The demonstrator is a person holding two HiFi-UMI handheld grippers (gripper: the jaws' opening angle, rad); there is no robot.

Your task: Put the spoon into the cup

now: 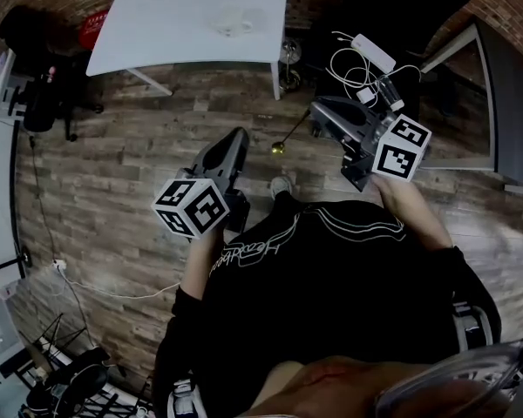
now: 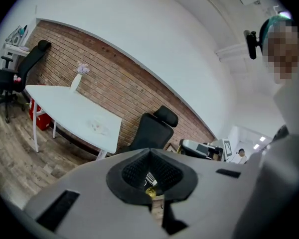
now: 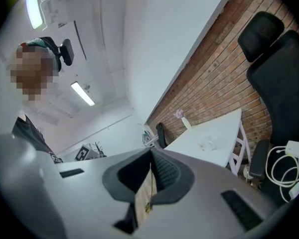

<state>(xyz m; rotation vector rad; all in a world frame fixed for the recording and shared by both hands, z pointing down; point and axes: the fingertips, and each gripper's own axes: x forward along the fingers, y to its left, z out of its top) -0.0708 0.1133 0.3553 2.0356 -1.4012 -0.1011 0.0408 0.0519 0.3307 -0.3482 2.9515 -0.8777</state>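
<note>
A thin gold spoon point(image 1: 280, 147) hangs over the wooden floor, its handle running up into the tip of my right gripper point(image 1: 318, 111), which is shut on the handle's end. In the right gripper view the spoon point(image 3: 148, 207) shows as a gold speck low between the closed pads. My left gripper point(image 1: 238, 138) is shut with nothing in it and points towards the spoon, whose bowl point(image 2: 150, 192) shows through the gap under its pads. A small pale cup point(image 1: 231, 20) stands on the white table point(image 1: 157, 33), far ahead of both grippers, and is also seen as the cup point(image 2: 96, 126) and the cup point(image 3: 208, 144).
A black office chair point(image 1: 392, 16) carrying a white adapter and coiled cables point(image 1: 366, 59) stands right of the table. A vase with a flower point(image 2: 75, 82) is at the table's far end. Another black chair point(image 1: 35, 50) and floor cables point(image 1: 78, 286) lie left.
</note>
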